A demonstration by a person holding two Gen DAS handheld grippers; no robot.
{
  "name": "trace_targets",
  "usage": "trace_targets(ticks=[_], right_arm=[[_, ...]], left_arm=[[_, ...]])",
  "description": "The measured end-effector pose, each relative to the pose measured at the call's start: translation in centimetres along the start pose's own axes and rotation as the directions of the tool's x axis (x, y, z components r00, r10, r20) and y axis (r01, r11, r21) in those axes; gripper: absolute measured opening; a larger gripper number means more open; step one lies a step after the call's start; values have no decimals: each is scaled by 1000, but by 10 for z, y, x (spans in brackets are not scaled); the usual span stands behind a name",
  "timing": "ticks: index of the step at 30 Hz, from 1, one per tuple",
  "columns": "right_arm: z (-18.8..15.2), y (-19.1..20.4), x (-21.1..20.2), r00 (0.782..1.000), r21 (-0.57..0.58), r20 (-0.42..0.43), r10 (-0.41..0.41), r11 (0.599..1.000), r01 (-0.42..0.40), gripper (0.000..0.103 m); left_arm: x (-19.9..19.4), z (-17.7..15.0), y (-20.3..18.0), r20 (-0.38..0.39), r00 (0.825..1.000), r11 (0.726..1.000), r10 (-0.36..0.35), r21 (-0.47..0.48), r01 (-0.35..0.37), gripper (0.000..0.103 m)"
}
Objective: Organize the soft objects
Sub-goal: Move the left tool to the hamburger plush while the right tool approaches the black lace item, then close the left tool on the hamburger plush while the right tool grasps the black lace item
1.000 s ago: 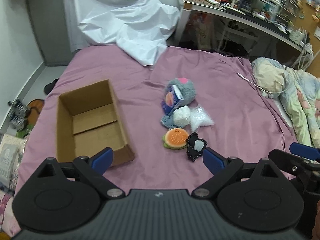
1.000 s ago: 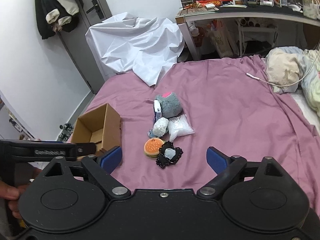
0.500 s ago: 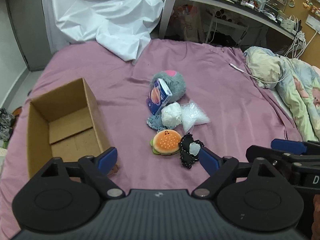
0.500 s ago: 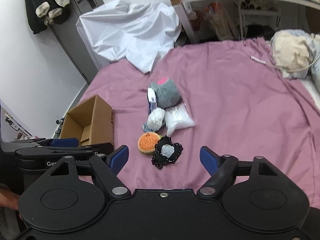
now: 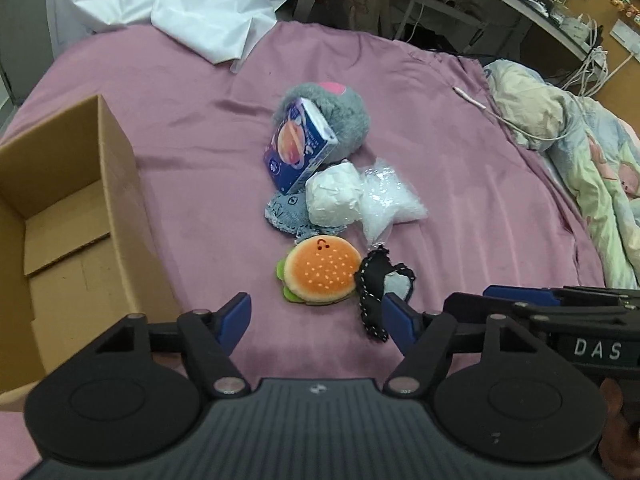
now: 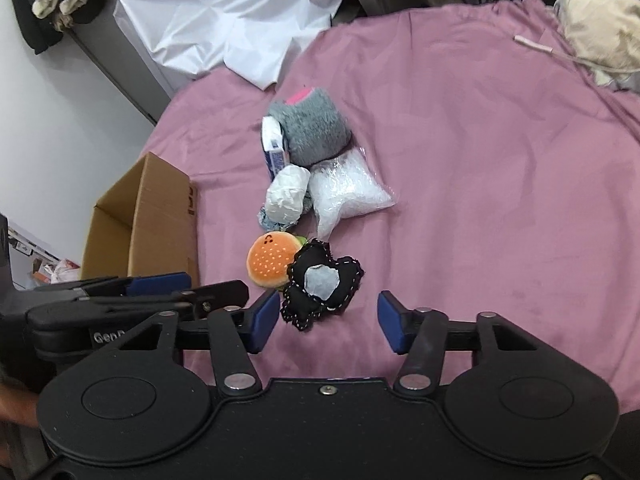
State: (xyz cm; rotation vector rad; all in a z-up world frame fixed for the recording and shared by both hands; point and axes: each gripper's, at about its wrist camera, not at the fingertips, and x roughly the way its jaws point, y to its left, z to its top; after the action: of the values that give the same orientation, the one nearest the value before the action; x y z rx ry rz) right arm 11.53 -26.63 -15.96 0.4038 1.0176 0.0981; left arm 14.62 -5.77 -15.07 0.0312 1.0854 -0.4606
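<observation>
A pile of items lies on the purple bedsheet: a burger plush (image 5: 320,270) (image 6: 270,259), a black heart-shaped cushion (image 5: 378,280) (image 6: 322,280), a white wad (image 5: 332,196) (image 6: 287,194), a clear bag of white filling (image 5: 386,202) (image 6: 346,190), a grey plush (image 5: 332,114) (image 6: 314,130) and a blue carton (image 5: 296,146) (image 6: 274,146). My left gripper (image 5: 316,320) is open, just short of the burger. My right gripper (image 6: 326,326) is open, just short of the black cushion. An open cardboard box (image 5: 60,216) (image 6: 146,216) stands to the left.
A white sheet (image 5: 180,4) (image 6: 240,20) is crumpled at the bed's far side. Pale bedding (image 5: 560,140) (image 6: 600,36) and a white cable (image 5: 500,114) lie at the right. A desk with clutter stands behind the bed. The right gripper's body (image 5: 560,320) shows at the left view's right edge.
Both grippers have moved forward and down toward the pile; the burger plush and black cushion now sit close in front of the open fingertips. Nothing has been taken hold of.
</observation>
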Motion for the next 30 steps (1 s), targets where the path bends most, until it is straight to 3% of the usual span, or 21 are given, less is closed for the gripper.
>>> trace_targets(ticks=[14, 24, 28, 30], right_arm=[[22, -37, 47, 991, 166, -107, 77, 984, -59, 46], [25, -39, 61, 984, 226, -143, 108, 971, -74, 48], [26, -32, 59, 987, 222, -134, 92, 973, -60, 48], [27, -26, 55, 991, 201, -109, 71, 978, -48, 48]], left_arm=[[53, 10, 5, -63, 997, 999, 36, 40, -33, 69], [70, 11, 2, -48, 999, 997, 0, 72, 3, 68], [71, 12, 0, -41, 998, 997, -47, 54, 50, 43], [69, 11, 1, -35, 998, 998, -56, 38, 57, 38]])
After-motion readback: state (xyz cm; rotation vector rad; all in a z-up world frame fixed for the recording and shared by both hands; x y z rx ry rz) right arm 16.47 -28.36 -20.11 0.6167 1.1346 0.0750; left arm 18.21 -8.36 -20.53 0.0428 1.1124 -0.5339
